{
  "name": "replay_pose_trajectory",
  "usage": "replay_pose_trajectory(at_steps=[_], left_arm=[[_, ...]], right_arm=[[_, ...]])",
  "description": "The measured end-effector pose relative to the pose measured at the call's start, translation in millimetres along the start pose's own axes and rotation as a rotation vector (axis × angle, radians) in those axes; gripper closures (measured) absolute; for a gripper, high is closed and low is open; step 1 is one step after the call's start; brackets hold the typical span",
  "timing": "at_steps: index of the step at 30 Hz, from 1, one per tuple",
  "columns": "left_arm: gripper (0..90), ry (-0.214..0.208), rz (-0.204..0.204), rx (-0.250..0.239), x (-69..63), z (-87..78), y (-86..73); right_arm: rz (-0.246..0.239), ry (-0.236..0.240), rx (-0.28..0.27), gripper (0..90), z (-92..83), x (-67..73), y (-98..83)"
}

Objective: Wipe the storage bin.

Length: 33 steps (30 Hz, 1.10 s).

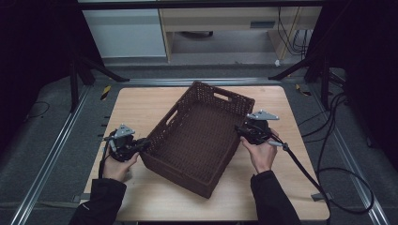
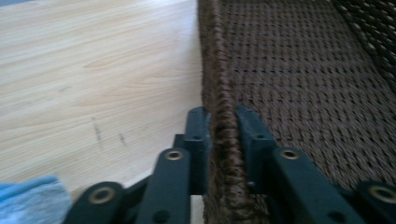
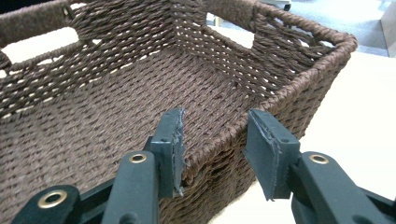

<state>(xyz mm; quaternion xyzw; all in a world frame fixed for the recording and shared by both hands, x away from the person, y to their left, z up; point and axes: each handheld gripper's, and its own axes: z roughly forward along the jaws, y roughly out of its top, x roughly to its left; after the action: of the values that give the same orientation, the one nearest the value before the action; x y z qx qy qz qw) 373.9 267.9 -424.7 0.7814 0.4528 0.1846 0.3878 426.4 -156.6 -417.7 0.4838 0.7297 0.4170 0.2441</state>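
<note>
A dark brown woven basket [image 1: 220,95] with cut-out handles sits askew in the middle of a light wooden table [image 1: 136,105]; nothing lies inside it. My left gripper [image 1: 143,143] is at the basket's left rim. In the left gripper view its jaws [image 2: 223,119] are shut on the braided rim [image 2: 219,70], one pad on each side. My right gripper [image 1: 240,130] is at the right rim. In the right gripper view its jaws [image 3: 215,114] straddle the rim [image 3: 299,81], and the outer pad [image 3: 268,154] stands off the wall, so it is open.
A cable [image 1: 305,173] trails from the right gripper across the table's right front corner, and more cables lie on the floor to the right. Black frame struts [image 1: 77,70] rise behind the table. A pale blue bit of fabric [image 2: 32,200] lies by the left gripper.
</note>
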Motion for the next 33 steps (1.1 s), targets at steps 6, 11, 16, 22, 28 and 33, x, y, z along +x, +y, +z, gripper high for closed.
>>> replay_pose_trajectory(at_steps=[6, 11, 16, 22, 28, 33], left_arm=[[79.8, 0.011, 0.001, -0.004, -4.9, -1.7, -3.4], [78.3, 0.002, -0.004, -0.006, -16.3, -6.0, -8.9], [75.9, 0.008, 0.010, -0.005, -26.2, -9.2, -11.7], [63.6, 0.044, 0.016, -0.023, -22.5, -12.1, -5.3], [56.0, 0.032, 0.028, -0.030, -17.8, -10.9, 7.9], [56.6, 0.005, 0.049, -0.003, -18.3, 2.8, 17.8]], right_arm=[[0.004, 0.022, -0.018, 52.0, -7.8, 0.6, 1.6], [0.008, 0.060, -0.019, 49.4, -17.8, 7.4, -0.5], [0.014, 0.080, -0.005, 49.7, -16.2, 14.9, -5.3], [-0.010, 0.046, 0.015, 56.3, -10.3, 20.1, -10.8], [-0.017, 0.033, 0.003, 57.8, -5.2, 16.7, -9.3], [-0.007, 0.027, -0.007, 58.8, 1.5, 11.8, -6.9]])
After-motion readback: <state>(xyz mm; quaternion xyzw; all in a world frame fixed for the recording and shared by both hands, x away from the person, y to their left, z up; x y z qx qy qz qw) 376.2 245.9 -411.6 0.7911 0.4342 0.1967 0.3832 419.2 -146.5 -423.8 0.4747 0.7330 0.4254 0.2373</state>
